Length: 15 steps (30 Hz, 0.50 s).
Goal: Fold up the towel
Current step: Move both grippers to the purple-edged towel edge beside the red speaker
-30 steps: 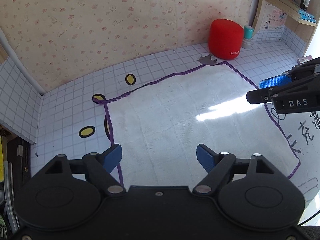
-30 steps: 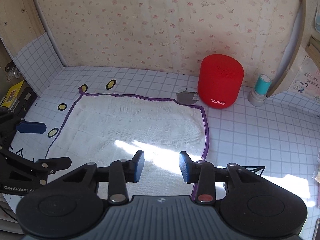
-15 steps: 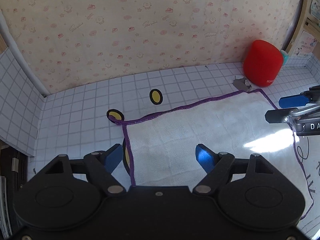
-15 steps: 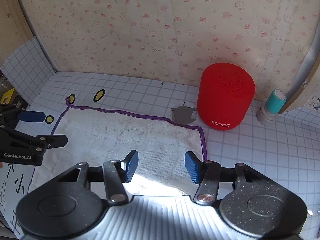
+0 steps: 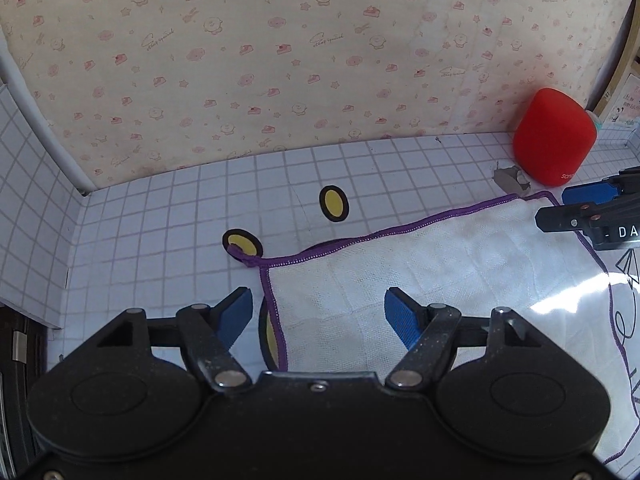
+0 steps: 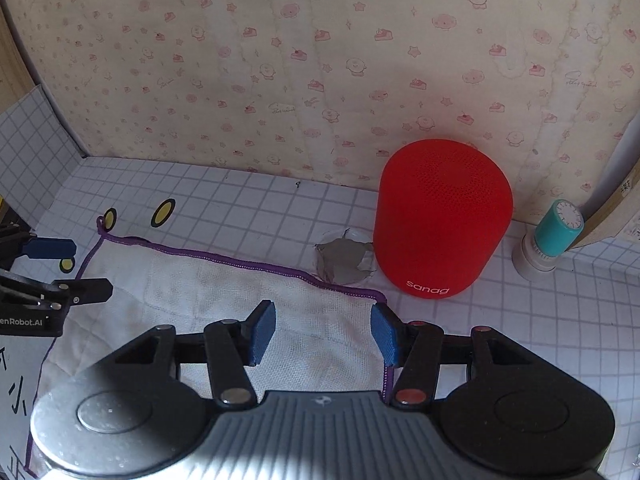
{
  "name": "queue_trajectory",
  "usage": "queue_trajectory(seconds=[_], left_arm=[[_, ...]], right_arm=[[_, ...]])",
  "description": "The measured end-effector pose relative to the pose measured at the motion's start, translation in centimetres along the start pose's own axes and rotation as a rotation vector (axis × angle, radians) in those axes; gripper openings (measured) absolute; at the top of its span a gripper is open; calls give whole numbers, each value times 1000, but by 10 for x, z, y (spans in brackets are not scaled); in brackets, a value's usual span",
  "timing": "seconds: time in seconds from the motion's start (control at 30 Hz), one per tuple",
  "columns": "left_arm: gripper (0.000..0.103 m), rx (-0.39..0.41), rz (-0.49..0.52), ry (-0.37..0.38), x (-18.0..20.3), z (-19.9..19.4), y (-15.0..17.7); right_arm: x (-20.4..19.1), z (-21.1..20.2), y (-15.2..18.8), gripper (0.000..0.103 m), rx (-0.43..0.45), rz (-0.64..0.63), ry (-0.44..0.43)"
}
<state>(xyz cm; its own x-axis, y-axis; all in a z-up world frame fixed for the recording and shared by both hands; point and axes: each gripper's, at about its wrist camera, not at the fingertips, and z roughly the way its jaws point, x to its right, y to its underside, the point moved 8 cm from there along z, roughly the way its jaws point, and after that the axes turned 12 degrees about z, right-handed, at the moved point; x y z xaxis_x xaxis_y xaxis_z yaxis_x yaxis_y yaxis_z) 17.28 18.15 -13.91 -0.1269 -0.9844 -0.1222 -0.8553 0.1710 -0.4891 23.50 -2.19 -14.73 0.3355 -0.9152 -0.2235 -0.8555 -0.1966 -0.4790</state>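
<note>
A white towel (image 5: pixel 440 272) with purple stitched edging lies flat on the tiled table; it also shows in the right wrist view (image 6: pixel 248 300). My left gripper (image 5: pixel 318 318) is open and empty, hovering over the towel's far left corner, its fingers straddling the left edge. My right gripper (image 6: pixel 322 334) is open and empty over the towel's far right corner, which lies by its right finger (image 6: pixel 382 334). Each gripper shows at the side of the other's view.
A red Sanag speaker (image 6: pixel 442 220) stands just beyond the towel's far right corner, with a grey tape patch (image 6: pixel 344 260) beside it and a teal-capped stamp (image 6: pixel 550 240) to its right. Yellow oval stickers (image 5: pixel 334 202) mark the tiles. The patterned wall stands close behind.
Both grippers have moved forward over the towel toward its far corners. The right jaws have opened wider. The towel has not moved.
</note>
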Motion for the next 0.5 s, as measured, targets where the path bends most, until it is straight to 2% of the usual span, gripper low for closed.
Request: queue_trajectory(seconds=[0.23, 0.4, 0.5], left_arm=[[74, -16, -1, 31, 0, 13, -1], [78, -25, 2, 18, -1, 19, 0], [82, -21, -6, 17, -3, 21, 0]], right_arm=[[2, 14, -1, 52, -14, -17, 46], [1, 19, -2, 52, -14, -41, 60], [0, 21, -2, 58, -14, -49, 56]])
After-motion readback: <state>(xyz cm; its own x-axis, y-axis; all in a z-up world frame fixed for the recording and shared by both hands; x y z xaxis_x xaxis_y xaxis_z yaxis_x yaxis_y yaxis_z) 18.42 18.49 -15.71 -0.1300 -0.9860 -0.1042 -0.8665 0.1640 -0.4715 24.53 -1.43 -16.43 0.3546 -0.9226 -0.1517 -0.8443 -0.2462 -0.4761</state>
